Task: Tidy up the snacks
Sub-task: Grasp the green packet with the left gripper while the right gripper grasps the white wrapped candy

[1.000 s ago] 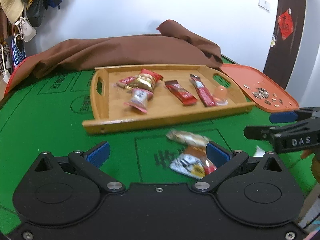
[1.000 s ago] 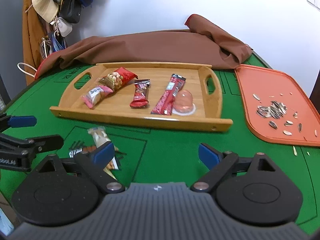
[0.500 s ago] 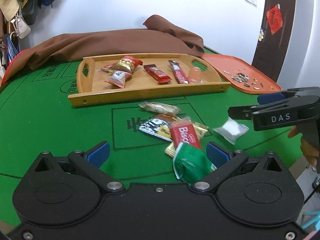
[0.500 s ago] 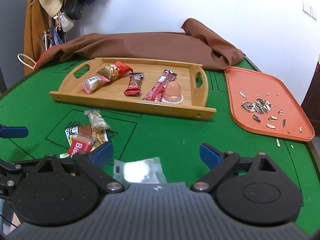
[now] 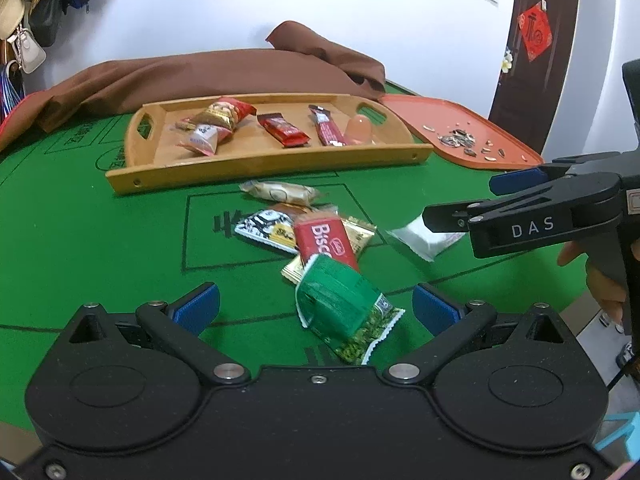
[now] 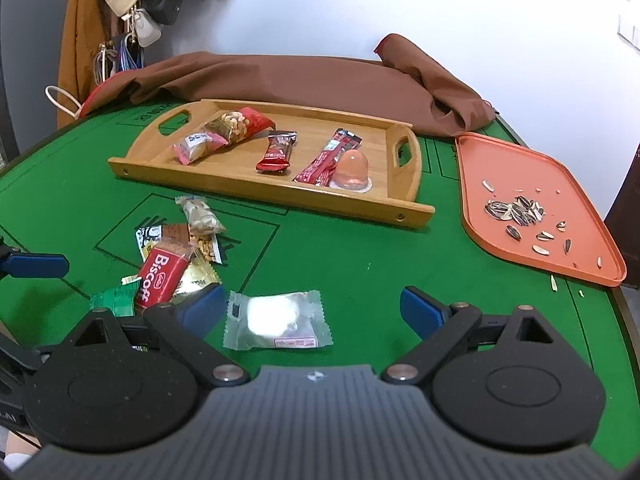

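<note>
- My left tool (image 5: 316,306) is spread wide, nothing between its blue pads, and it hovers low over the green table (image 5: 100,240).
- Just ahead of it lies a green packet (image 5: 344,308), flat on the table, one end tucked against the red Biscoff packet (image 5: 324,242).
- The Biscoff packet sits on top of a small heap: a gold wrapper (image 5: 360,232) pokes out beside it, a black-and-white packet (image 5: 266,228) lies under its far end, and a tan wrapped sweet (image 5: 280,192) lies a bit further on, toward the tray.
- My right tool (image 6: 314,310) is also spread wide and grips nothing.
- A clear wrapper with a white sweet (image 6: 278,320) lies flat on the table between its pads, nearer the left pad; I cannot tell whether that pad touches it.
- The wooden tray (image 6: 276,196) stands further back on the table, well apart from the loose heap.
- In the tray, from left to right: a pink packet (image 6: 196,146), a packet of nuts (image 6: 238,124) overlapping it, a short red bar (image 6: 276,152), a long red stick (image 6: 326,156), and a pink jelly cup (image 6: 352,168) touching the stick.
- To the right of the tray is an orange tray (image 6: 516,168) with sunflower seeds (image 6: 516,210) and shells on it.
- A brown cloth (image 6: 300,76) is bunched along the far edge of the table, behind the wooden tray.
</note>
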Demonstrator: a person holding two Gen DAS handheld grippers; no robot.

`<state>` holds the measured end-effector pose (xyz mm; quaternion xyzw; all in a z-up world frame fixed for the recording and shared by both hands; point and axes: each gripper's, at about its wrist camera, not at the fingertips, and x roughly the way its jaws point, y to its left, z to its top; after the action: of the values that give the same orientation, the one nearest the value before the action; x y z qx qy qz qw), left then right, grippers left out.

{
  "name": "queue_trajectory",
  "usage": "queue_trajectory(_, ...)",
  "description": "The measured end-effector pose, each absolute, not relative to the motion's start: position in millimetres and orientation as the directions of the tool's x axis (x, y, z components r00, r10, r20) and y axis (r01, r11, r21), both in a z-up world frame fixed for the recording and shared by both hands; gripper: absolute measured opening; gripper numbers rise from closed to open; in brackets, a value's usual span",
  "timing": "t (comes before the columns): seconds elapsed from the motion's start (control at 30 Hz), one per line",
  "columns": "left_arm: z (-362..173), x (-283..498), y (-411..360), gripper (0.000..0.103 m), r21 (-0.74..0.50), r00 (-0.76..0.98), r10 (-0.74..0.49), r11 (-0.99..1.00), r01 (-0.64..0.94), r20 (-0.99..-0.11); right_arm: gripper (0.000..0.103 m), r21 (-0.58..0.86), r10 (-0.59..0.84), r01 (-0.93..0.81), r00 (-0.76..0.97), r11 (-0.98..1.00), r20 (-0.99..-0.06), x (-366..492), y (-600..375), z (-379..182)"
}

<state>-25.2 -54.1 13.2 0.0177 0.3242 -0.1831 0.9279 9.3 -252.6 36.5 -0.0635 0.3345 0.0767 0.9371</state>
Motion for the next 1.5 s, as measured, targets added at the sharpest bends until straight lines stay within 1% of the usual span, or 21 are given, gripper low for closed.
queue_trajectory(0.07, 10, -25, -57, 0.094, -0.084, 0.723, -0.323, 0.934, 0.347, -0.611, 0.098, -0.067, 0.102, -0.187, 0.762, 0.980, -0.640, 9, -253, 35)
queue_trajectory(0.13, 7, -21, -58, 0.075, -0.079, 0.717, -0.296, 0.944, 0.321, -0.631, 0.098, -0.067, 0.102, -0.189, 0.759, 0.980, -0.643, 9, -253, 34)
queue_trajectory(0.17, 5, -20, -57, 0.072, -0.082, 0.712, -0.291, 0.946, 0.313, -0.639, 0.098, -0.068, 0.103, -0.190, 0.759, 0.979, -0.643, 9, -253, 34)
queue_trajectory(0.23, 6, -19, -56, 0.061, -0.071, 0.724, -0.277, 0.951, 0.302, -0.632, 0.098, -0.068, 0.105, -0.194, 0.759, 0.979, -0.643, 8, -252, 33)
queue_trajectory(0.27, 7, -18, -54, 0.058, -0.083, 0.721, -0.285, 0.949, 0.303, -0.631, 0.098, -0.068, 0.107, -0.196, 0.758, 0.978, -0.643, 8, -252, 33)
queue_trajectory(0.3, 7, -16, -52, 0.053, -0.096, 0.717, -0.294, 0.948, 0.303, -0.633, 0.098, -0.069, 0.109, -0.198, 0.758, 0.978, -0.644, 7, -252, 33)
queue_trajectory(0.33, 7, -15, -50, 0.051, -0.103, 0.715, -0.296, 0.948, 0.301, -0.633, 0.098, -0.069, 0.110, -0.201, 0.757, 0.977, -0.644, 7, -251, 32)
queue_trajectory(0.6, 8, -10, -38, 0.050, -0.093, 0.725, -0.269, 0.957, 0.274, -0.634, 0.098, -0.064, 0.125, -0.219, 0.745, 0.974, -0.655, 7, -247, 26)
queue_trajectory(0.77, 9, -4, -25, 0.050, -0.070, 0.741, -0.214, 0.973, 0.220, -0.637, 0.098, -0.061, 0.127, -0.222, 0.741, 0.973, -0.659, 6, -243, 23)
queue_trajectory(1.0, 9, -3, -16, 0.052, -0.063, 0.749, -0.198, 0.977, 0.204, -0.633, 0.098, -0.072, 0.116, -0.215, 0.745, 0.974, -0.657, 6, -237, 19)
queue_trajectory(1.07, 8, -5, -18, 0.054, -0.052, 0.752, -0.191, 0.977, 0.205, -0.631, 0.098, -0.065, 0.119, -0.214, 0.742, 0.975, -0.660, 8, -237, 18)
queue_trajectory(1.2, 7, -8, -19, 0.066, -0.025, 0.758, -0.170, 0.980, 0.199, -0.630, 0.098, -0.056, 0.113, -0.203, 0.731, 0.978, -0.673, 10, -235, 13)
queue_trajectory(1.23, 6, -10, -18, 0.067, -0.023, 0.758, -0.167, 0.980, 0.197, -0.631, 0.097, -0.055, 0.112, -0.202, 0.728, 0.978, -0.676, 11, -235, 12)
queue_trajectory(1.37, 5, -12, -17, 0.067, -0.037, 0.750, -0.175, 0.980, 0.197, -0.638, 0.093, -0.032, 0.104, -0.173, 0.719, 0.984, -0.687, 14, -234, 5)
queue_trajectory(1.5, 4, -10, -17, 0.067, -0.040, 0.750, -0.174, 0.980, 0.194, -0.638, 0.093, -0.027, 0.082, -0.138, 0.718, 0.990, -0.691, 17, -235, 4)
